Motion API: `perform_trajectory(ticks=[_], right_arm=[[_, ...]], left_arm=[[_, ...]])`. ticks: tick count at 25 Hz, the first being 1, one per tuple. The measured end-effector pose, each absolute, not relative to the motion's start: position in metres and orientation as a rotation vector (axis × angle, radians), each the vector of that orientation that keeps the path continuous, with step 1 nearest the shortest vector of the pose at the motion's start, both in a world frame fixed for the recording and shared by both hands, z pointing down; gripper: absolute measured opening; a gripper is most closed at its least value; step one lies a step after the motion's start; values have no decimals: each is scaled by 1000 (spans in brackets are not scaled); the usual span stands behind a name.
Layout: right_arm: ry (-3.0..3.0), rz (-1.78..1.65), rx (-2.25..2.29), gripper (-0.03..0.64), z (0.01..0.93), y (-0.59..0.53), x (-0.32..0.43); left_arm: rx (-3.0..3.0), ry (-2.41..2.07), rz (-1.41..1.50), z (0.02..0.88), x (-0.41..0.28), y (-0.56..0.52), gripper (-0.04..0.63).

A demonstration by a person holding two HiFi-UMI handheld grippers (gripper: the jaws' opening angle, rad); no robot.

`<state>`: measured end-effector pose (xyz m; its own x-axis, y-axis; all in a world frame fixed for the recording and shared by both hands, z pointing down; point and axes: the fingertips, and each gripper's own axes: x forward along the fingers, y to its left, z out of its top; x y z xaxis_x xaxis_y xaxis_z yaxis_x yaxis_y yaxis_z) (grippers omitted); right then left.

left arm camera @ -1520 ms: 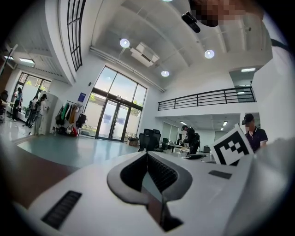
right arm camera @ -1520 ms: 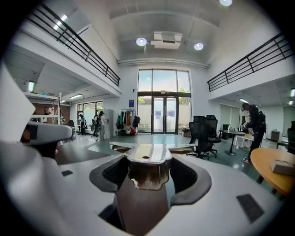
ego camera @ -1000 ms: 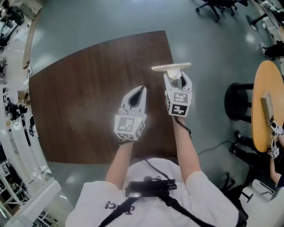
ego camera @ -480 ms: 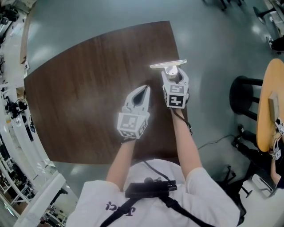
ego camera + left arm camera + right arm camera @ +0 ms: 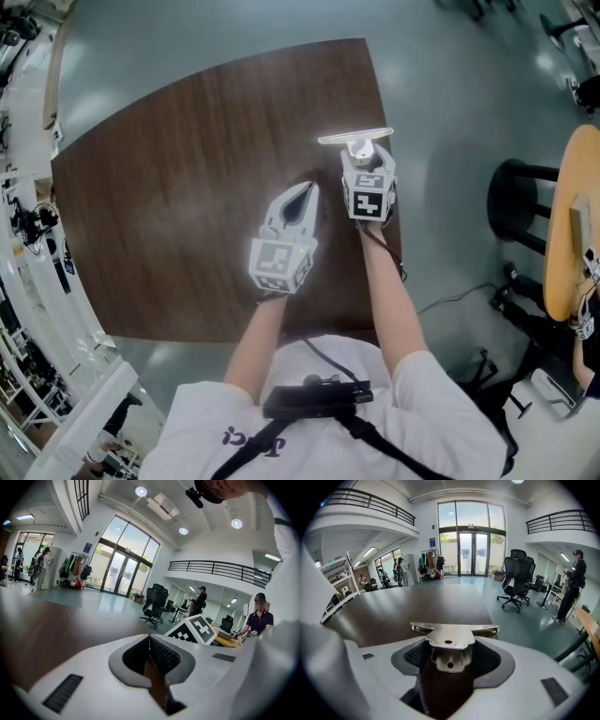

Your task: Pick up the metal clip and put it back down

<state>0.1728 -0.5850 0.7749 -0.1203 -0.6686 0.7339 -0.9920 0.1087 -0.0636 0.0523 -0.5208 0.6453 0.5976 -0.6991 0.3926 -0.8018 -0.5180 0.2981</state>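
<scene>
A: Right gripper (image 5: 449, 660): fingers clamped on the metal clip (image 5: 450, 639) by its handles. Its wide bar sits just beyond the tips, and the table (image 5: 187, 187) edge lies just to their right.
B: Risk?
A: Let go tilted, it may skid off that edge. Left gripper (image 5: 149, 656) beside it, fingers together, empty.

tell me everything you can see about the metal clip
The metal clip is shiny silver, like a large bulldog clip, with a long flat bar across the front and a narrower folded handle with two small round holes. The right gripper clamps that handle between its dark ribbed pads, with the bar roughly level and pointing away from the person. The clip is near the right edge of the dark wooden table. Whether it touches the tabletop cannot be told.
</scene>
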Motion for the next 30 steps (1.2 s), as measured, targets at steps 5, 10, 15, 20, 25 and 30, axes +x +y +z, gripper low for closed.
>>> perform_trajectory(ticks=[5,10,15,20,25,30], right_arm=[[-1824,756,1618,293,778,-584,178],[-1837,707,1623,295,758,-574,177],[-1866,713,1650,295,724,-544,171],[-1959,663,1715,293,665,-508,158],[-2074,626,1731,293,613,-459,134],[-2153,501,1760,212,556,-407,105]], left_arm=[[2379,-1218,294,637,49,-509,15],[2407,-1234,267,616,43,-494,15],[2424,-1249,242,590,32,-470,15],[2452,-1279,209,564,15,-442,15],[2494,-1307,180,538,2,-410,15],[2533,-1337,137,506,-15,-372,15]])
